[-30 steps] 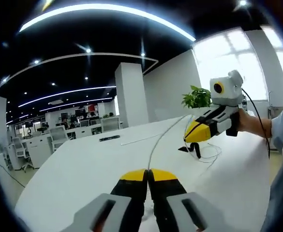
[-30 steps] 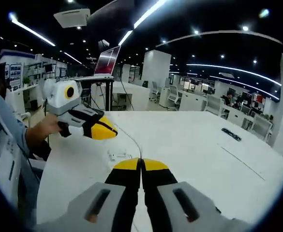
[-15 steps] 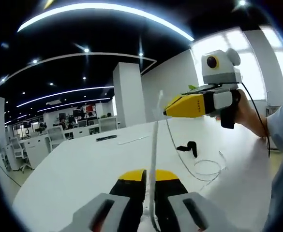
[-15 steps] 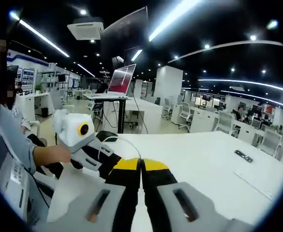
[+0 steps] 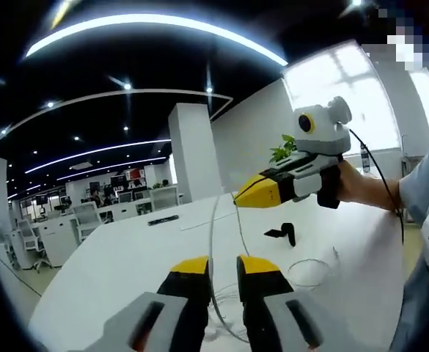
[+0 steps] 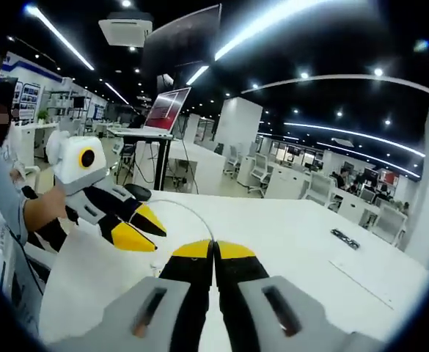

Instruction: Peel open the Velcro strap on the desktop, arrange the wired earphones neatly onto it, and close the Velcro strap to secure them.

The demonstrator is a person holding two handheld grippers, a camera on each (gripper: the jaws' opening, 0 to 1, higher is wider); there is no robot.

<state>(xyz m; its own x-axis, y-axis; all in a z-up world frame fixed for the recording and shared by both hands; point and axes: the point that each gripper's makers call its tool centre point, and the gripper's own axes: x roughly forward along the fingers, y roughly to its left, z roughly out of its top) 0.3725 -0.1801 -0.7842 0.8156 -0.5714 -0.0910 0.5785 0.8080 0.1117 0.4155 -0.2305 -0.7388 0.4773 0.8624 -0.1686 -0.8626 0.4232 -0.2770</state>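
The wired earphones (image 5: 229,242) appear as a thin white cable, part held up in the air and part lying in loose loops on the white tabletop (image 5: 126,257). In the left gripper view the cable rises from the slack on the tabletop, passes up through the gap between the yellow-tipped fingers (image 5: 188,268) of the left gripper (image 5: 221,268), which stand slightly apart with nothing pinched between them, and arches to the tip of the right gripper (image 5: 240,199). The right gripper is held in a person's hand (image 5: 350,183) above the tabletop; its fingers are pressed together on the cable. Beside the cable loops lies the Velcro strap (image 5: 284,235), a small black piece resting on the tabletop with one end bent upward. Farther back on the tabletop lies a dark flat object (image 5: 163,220), and a green plant (image 5: 287,149) stands by the bright window. The right gripper view shows what the other does not: the left gripper (image 6: 152,236) seen from the side, its two yellow-tipped fingers clearly spread, with the white cable curving over them to the right gripper's (image 6: 214,253) closed tips. This view also takes in an open laptop (image 6: 166,110) on a tall stand behind the tabletop, the person's sleeve (image 6: 1,213) at the left edge, and rows of office desks under strip lighting.
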